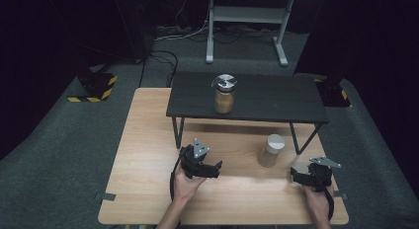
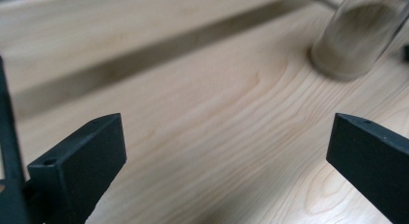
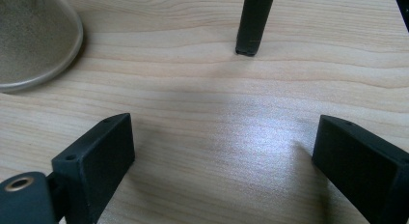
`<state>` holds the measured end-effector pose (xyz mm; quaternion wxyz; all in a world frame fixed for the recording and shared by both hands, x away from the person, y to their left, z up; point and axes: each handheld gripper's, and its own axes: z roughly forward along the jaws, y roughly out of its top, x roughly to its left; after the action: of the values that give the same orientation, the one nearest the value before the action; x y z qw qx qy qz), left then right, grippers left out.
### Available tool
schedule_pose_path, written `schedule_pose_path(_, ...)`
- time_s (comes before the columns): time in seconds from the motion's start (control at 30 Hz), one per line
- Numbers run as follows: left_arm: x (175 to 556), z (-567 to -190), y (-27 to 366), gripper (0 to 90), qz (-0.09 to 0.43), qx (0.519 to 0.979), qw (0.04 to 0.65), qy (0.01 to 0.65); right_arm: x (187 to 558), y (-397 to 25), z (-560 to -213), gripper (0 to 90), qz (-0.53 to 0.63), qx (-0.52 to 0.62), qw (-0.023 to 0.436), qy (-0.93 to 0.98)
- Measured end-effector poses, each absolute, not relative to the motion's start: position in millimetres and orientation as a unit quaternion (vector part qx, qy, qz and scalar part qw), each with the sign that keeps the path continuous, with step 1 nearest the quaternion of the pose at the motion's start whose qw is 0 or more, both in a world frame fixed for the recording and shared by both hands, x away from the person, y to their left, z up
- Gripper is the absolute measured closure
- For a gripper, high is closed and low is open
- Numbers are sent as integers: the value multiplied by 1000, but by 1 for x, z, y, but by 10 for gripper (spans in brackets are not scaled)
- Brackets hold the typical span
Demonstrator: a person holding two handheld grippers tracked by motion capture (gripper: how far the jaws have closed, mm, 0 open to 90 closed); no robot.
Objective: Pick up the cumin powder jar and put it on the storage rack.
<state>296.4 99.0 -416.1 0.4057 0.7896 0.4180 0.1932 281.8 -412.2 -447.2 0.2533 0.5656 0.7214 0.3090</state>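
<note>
Nearby, a cylindrical glass jar [image 1: 271, 150] of tan powder on grained wood

Smooth pale wood table [image 1: 148, 140], glass jar [image 1: 271, 151]

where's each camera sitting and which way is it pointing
High view: above the person's side, looking forward and down on the wooden table; forearms, left gripper and right gripper show.
Left gripper view: rides the left gripper, low over the tabletop, facing the white-lidded jar; its open jaws show.
Right gripper view: rides the right gripper, facing the black shelf's leg; open jaws show.
Shared: all views show that jar.
</note>
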Motion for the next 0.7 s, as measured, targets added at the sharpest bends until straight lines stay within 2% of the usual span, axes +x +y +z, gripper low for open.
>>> schedule_pose_path(0.27,314,-438,84,3,179,801,378,429,282,-412,-447,68,309,565,253,722)
schedule_pose_path(0.7,325,-450,65,3,184,817,344,424,282,-412,-447,69,309,565,253,722)
